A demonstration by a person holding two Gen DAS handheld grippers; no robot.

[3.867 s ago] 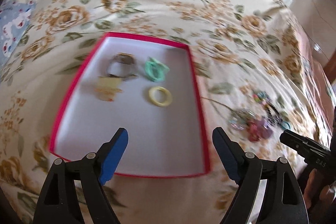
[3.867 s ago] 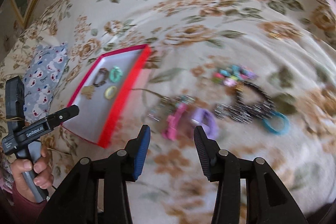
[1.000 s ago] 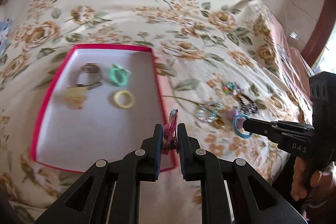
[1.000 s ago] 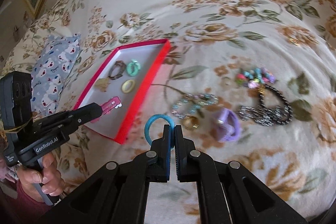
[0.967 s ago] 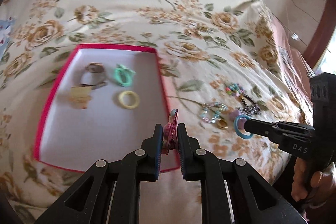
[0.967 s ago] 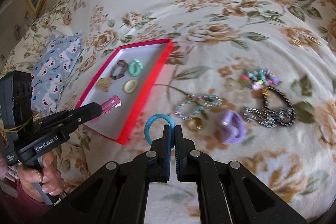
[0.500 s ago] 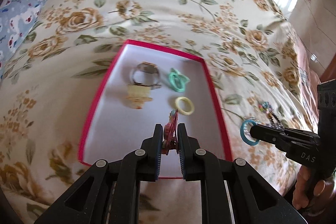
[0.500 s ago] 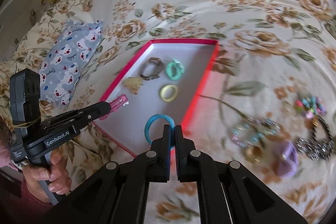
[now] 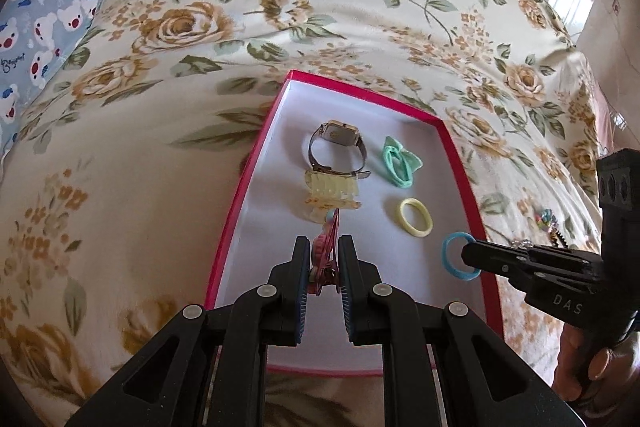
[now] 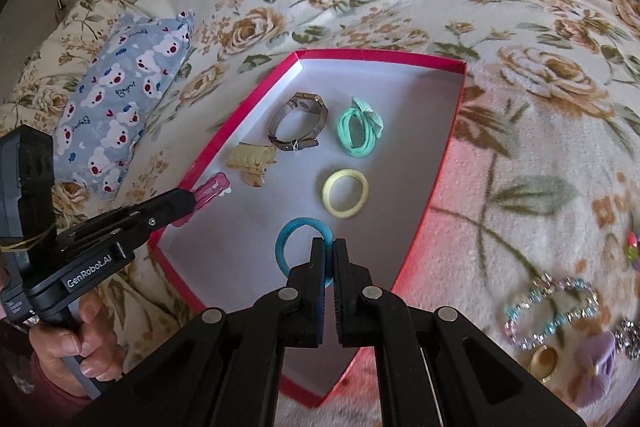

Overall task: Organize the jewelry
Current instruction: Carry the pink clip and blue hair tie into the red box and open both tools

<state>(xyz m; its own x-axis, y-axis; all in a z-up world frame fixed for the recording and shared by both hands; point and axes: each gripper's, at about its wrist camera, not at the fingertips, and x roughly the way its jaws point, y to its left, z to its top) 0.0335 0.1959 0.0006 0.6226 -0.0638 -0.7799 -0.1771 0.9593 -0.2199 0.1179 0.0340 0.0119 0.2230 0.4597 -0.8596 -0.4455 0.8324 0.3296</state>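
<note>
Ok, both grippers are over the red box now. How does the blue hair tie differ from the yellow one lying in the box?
The blue hair tie is clamped on edge in the shut right gripper, above the box floor; the yellow hair tie lies flat and free in the red box. The blue one is darker and looks thinner; the yellow one is pale and chunkier. Both are plain closed loops of similar size.

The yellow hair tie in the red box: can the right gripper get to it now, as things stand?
Probably not yet. The path looks free: the yellow hair tie lies uncovered just beyond the right gripper. But its jaws are shut on the blue hair tie, which must be released first.
</note>
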